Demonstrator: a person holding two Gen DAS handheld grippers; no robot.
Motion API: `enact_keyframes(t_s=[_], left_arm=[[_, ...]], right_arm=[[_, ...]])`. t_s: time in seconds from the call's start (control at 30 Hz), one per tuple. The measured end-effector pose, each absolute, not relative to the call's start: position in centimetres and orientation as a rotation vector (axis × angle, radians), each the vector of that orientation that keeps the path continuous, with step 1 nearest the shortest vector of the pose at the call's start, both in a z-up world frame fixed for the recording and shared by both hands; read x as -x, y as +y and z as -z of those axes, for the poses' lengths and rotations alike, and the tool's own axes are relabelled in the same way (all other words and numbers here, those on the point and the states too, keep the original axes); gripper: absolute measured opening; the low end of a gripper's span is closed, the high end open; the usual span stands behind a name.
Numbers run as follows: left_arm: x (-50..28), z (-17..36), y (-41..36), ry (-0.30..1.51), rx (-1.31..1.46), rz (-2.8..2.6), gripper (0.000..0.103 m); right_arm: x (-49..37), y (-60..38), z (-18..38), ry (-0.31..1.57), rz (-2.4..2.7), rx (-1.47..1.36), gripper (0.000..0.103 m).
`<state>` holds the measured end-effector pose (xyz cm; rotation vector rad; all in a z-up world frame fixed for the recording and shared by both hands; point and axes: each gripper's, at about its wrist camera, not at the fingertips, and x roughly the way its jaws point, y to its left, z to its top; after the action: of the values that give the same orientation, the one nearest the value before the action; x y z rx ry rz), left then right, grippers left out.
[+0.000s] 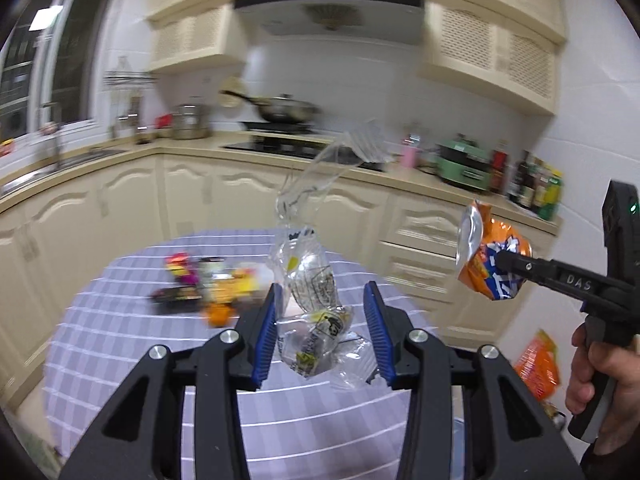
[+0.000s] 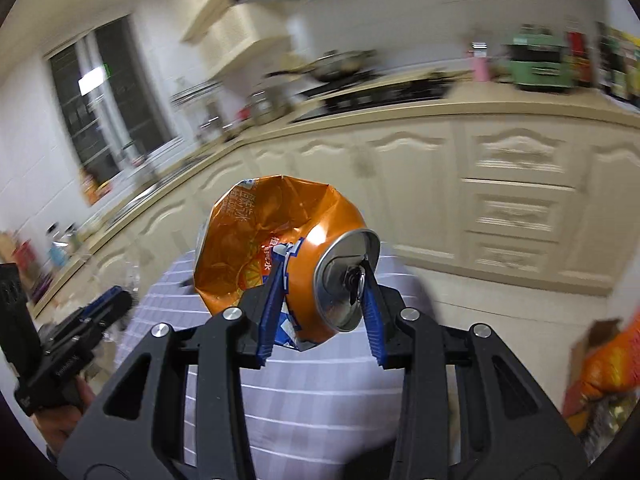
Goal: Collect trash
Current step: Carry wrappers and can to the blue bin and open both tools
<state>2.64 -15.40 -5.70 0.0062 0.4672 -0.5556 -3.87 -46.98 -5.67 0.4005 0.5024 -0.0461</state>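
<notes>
Crushed can (image 2: 288,256) between right tongs (image 2: 320,320)

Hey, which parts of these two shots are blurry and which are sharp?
Left wrist view: left gripper sharp, table clutter and counter smeared. Right wrist view: crushed orange can and right gripper crisp, cabinets streaked by motion blur. Both bend straight edges.

table litter (image 1: 208,284) blurred — countertop bottles (image 1: 532,184) indistinct
</notes>
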Motion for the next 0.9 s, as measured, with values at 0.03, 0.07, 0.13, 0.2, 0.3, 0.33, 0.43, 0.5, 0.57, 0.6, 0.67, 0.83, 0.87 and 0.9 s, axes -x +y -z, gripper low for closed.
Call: enact_keyframes(t_s=[0.03, 0.07, 0.13, 0.2, 0.3, 0.33, 0.43, 0.5, 0.57, 0.6, 0.67, 0.83, 0.87, 0.9], left_arm=[[-2.5, 5.8, -16.5, 0.473, -0.015, 0.581, 0.041], [-2.1, 6.1, -17.9, 0.481, -0.025, 0.615, 0.041], [-1.1, 6.9, -21.2, 0.502, -0.051, 0.689, 0.041], [-0.2, 7.8, -24.3, 0.527, -0.077, 0.755, 0.041], [0.7, 9.8, -29.2, 0.58, -0.122, 0.854, 0.041], [1.2, 10.8, -31.2, 0.606, -0.14, 0.89, 0.041], [2.3, 13.3, -35.6, 0.667, -0.194, 0.96, 0.041], [2.8, 15.2, -37.8, 0.713, -0.224, 0.996, 0.041], [3.4, 17.6, -40.3, 0.765, -0.261, 1.029, 0.041], [3.8, 19.0, -41.7, 0.796, -0.284, 1.044, 0.041], [4.0, 21.2, -43.5, 0.845, -0.31, 1.061, 0.041], [4.5, 27.0, -47.0, 0.974, -0.374, 1.098, 0.041], [4.6, 27.9, -47.5, 0.992, -0.383, 1.105, 0.041], [4.8, 29.2, -48.2, 1.022, -0.394, 1.116, 0.041]], right_arm=[[4.9, -48.6, 6.2, 0.506, 0.081, -0.419, 0.036], [5.7, -50.0, 6.6, 0.51, 0.114, -0.433, 0.036], [7.9, -53.0, 8.0, 0.526, 0.187, -0.461, 0.036], [9.6, -55.5, 9.7, 0.547, 0.244, -0.491, 0.036], [12.2, -59.2, 13.1, 0.599, 0.34, -0.535, 0.036], [12.9, -60.4, 14.6, 0.622, 0.371, -0.56, 0.036], [14.2, -62.8, 18.6, 0.683, 0.435, -0.625, 0.036], [15.0, -64.3, 21.5, 0.726, 0.476, -0.669, 0.036], [16.2, -65.1, 23.9, 0.757, 0.498, -0.713, 0.036], [16.6, -65.5, 25.1, 0.773, 0.508, -0.734, 0.036], [17.0, -66.3, 27.4, 0.808, 0.525, -0.776, 0.036], [17.7, -67.8, 32.1, 0.875, 0.554, -0.868, 0.036], [17.7, -68.0, 32.8, 0.884, 0.558, -0.882, 0.036], [17.7, -68.3, 33.7, 0.896, 0.562, -0.904, 0.037]])
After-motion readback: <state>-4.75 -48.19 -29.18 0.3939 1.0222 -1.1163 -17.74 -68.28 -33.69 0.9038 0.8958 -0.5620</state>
